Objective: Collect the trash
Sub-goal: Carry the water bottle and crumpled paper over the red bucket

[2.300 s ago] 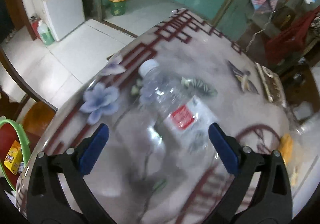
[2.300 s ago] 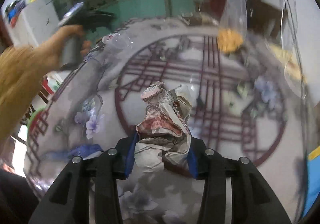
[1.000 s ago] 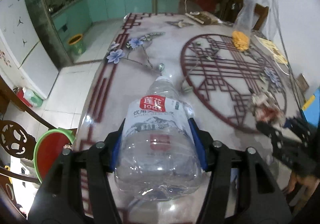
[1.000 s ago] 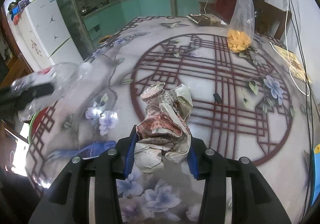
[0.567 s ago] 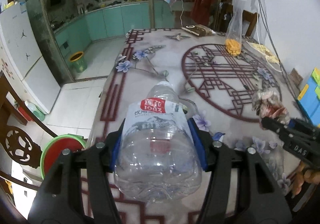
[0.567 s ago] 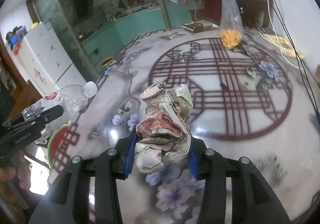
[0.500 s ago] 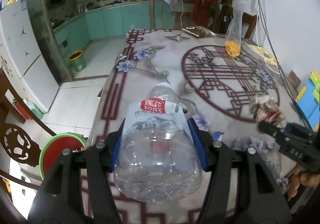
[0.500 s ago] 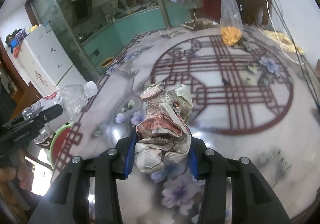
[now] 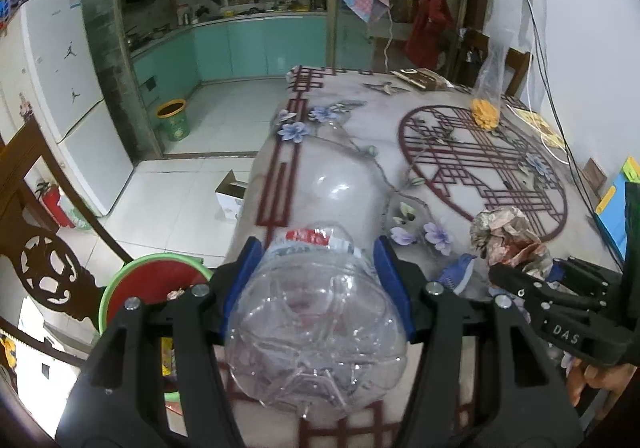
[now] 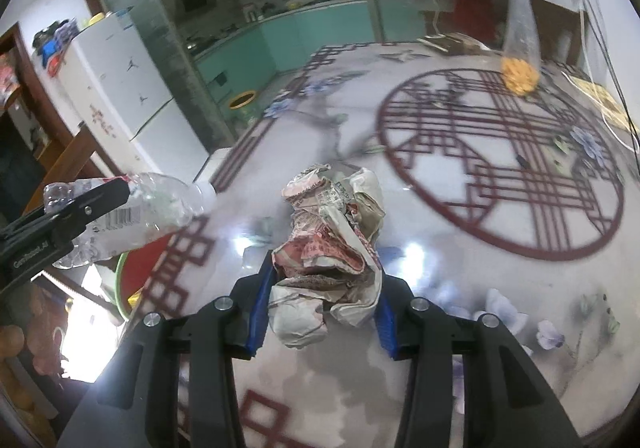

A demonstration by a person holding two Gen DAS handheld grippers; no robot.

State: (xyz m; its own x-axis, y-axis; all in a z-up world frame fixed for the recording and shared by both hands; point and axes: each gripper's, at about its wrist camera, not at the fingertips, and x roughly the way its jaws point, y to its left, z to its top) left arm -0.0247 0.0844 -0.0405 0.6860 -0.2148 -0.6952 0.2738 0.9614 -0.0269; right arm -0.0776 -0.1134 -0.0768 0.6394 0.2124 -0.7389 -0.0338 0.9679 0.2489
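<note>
Bottle: empty clear plastic water bottle [image 9: 320,312], filling the lower centre of the left wrist frame; seen again at left middle of the right wrist frame [image 10: 132,213].
Left gripper [image 9: 316,288]: clamped across the bottle's lower body, blue pads pressed on either flank just below the red label.
Bottle handling: judged very light, thin-walled and springy; slick surface, likely to dent or squirt out under a hard squeeze; best held on the ribbed body near the label rather than at the tapering shoulder.
Bottle axis: long axis along the fingers, base toward the camera, white cap pointing away toward the upper centre; nearly level in the right wrist frame, cap to the right.
Paper: crumpled newspaper wad [image 10: 332,248], centre of the right wrist frame; also at right middle of the left wrist frame [image 9: 508,236].
Right gripper [image 10: 320,312]: closed on the wad's lower half.
Paper handling: judged light, soft, crushable, not fragile; no clear long axis, bulk standing up and away from the fingers.
Bin: green-rimmed red bin [image 9: 152,284], lower left, beside the patterned table [image 9: 352,127] edge, below the bottle; probable drop point.
</note>
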